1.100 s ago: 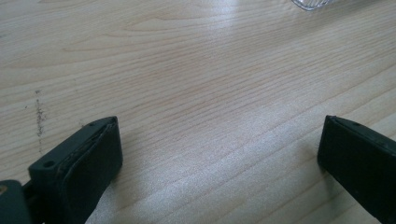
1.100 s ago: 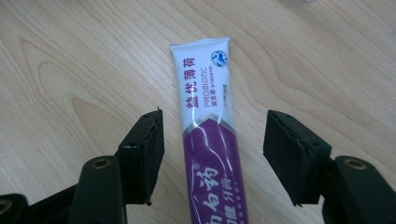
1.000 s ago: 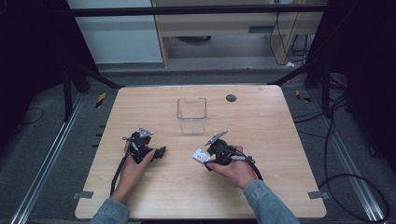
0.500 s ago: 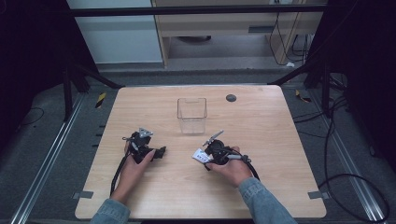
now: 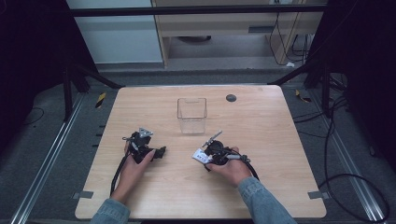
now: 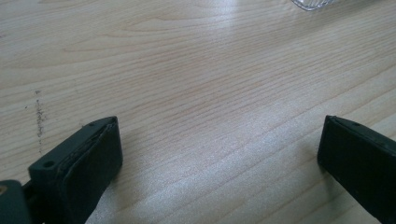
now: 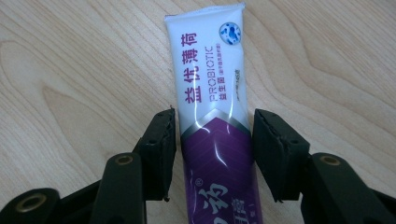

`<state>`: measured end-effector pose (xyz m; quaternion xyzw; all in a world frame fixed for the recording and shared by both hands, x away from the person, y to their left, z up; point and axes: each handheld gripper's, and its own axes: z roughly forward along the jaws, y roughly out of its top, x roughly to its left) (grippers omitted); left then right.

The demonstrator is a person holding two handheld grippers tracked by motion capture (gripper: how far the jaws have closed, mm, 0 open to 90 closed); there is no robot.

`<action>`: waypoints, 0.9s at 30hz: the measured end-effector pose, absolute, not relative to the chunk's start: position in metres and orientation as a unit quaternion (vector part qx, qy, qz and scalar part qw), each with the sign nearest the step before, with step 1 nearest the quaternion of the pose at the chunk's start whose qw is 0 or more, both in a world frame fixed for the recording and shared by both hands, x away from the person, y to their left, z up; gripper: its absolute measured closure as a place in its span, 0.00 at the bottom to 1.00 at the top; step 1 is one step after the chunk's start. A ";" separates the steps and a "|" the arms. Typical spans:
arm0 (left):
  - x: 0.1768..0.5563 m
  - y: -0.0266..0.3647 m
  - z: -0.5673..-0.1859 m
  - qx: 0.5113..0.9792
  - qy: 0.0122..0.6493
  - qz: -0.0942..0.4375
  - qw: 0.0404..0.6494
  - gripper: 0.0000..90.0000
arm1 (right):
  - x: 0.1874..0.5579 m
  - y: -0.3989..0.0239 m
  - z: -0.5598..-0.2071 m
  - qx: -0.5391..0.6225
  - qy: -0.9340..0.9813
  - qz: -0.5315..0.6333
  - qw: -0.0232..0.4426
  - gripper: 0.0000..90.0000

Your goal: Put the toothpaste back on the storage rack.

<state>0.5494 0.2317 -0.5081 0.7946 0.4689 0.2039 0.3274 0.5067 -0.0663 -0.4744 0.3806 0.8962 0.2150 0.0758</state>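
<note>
The tube (image 7: 212, 116) lies flat on the surface (image 5: 280, 140), in front of the person and right of centre, and the right gripper (image 7: 215, 154) has come over it so that the tube runs straight up between its two jaws — the long axis lines up with the gripper's own reach, crimped white end away from the hand, purple end running back under the gripper body. In the right gripper view the jaws have just been closing with the tube between them; the left pad stands at the tube's edge and the right pad just beside the other edge, and I cannot tell whether either yet presses, so I take it as still a little open rather than gripping. From the high view the tube (image 5: 201, 156) pokes out toward the left of the right gripper (image 5: 210, 156), with the clear bin (image 5: 192, 115) farther up the surface, well apart. The left gripper (image 5: 161, 152) rests on the surface at the person's left, jaws wide apart with bare wood between them, holding nothing. The right hand is plainly the nearer one — a little more closing across the tube's short width should take hold of it.
</note>
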 end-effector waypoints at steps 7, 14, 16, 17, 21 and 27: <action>0.549 0.232 -0.508 0.795 0.469 0.203 0.327 0.00 | 0.507 -0.067 -0.475 0.382 0.896 0.214 0.073 0.58; 0.549 0.232 -0.508 0.795 0.469 0.203 0.328 0.00 | 0.508 -0.066 -0.475 0.371 0.902 0.205 0.078 0.62; 0.549 0.232 -0.508 0.795 0.469 0.203 0.328 0.00 | 0.508 -0.065 -0.475 0.373 0.902 0.202 0.078 0.63; 0.549 0.232 -0.508 0.795 0.469 0.203 0.328 0.00 | 0.508 -0.065 -0.474 0.373 0.902 0.202 0.077 0.64; 0.550 0.232 -0.508 0.795 0.468 0.204 0.327 0.00 | 0.510 -0.066 -0.473 0.372 0.903 0.199 0.076 0.72; 0.550 0.232 -0.508 0.795 0.469 0.204 0.327 0.00 | 0.508 -0.067 -0.472 0.376 0.901 0.202 0.072 0.79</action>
